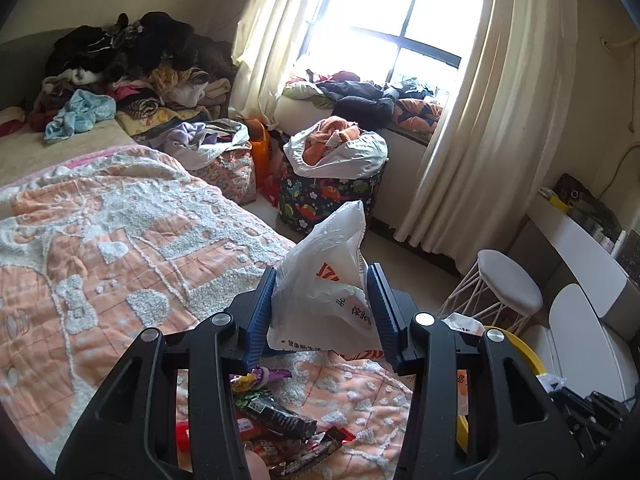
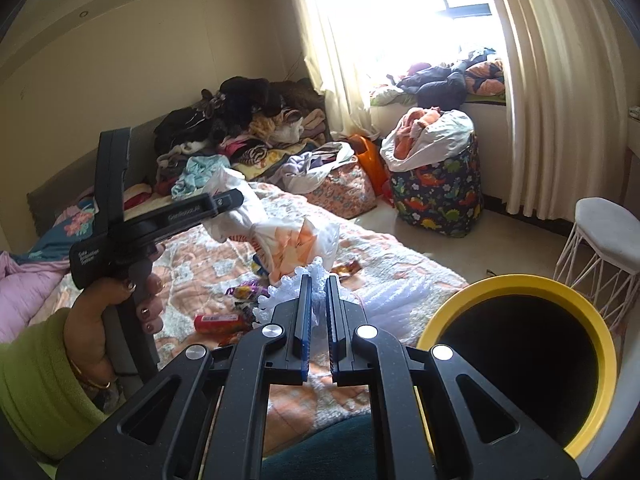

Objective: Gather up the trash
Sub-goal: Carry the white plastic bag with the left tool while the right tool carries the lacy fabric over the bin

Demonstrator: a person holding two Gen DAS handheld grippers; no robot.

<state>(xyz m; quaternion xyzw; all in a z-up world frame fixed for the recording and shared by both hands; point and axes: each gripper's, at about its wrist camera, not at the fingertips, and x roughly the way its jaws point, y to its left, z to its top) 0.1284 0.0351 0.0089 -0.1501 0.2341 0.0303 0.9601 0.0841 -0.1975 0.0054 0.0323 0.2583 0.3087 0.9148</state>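
Left gripper [image 1: 322, 312], seen from its own camera, has its jaws set moderately apart with a white plastic bag [image 1: 324, 280] bunched between them; the bag is lifted clear of the bed [image 1: 100, 240]. The right camera shows the same bag [image 2: 288, 240] hanging from that gripper [image 2: 224, 204], held by the person's hand [image 2: 120, 304]. Below it, loose wrappers [image 1: 280, 416] lie on the orange-and-white quilt, with a small red tube [image 2: 218, 322] near the left of the pile. Right gripper [image 2: 318, 300] is closed narrow on a scrap of white crinkled plastic [image 2: 316, 280], held just left of the yellow-rimmed bin [image 2: 520, 292]; bin mouth is open and dark, contents not visible. Risks, as judgement: the bag is slick and the jaws grip only bunched film, so it could slide out if swung; the light scrap may cling to the pads or drift past the rim if released too far left; wrappers could sink into quilt folds and be missed. Surface is soft and uneven, poor for pinching thin items. Room: heaped clothes [image 1: 132, 60] far left, dinosaur-print hamper [image 1: 332, 200] by the bright window with curtains, white stool [image 2: 608, 236] far right.
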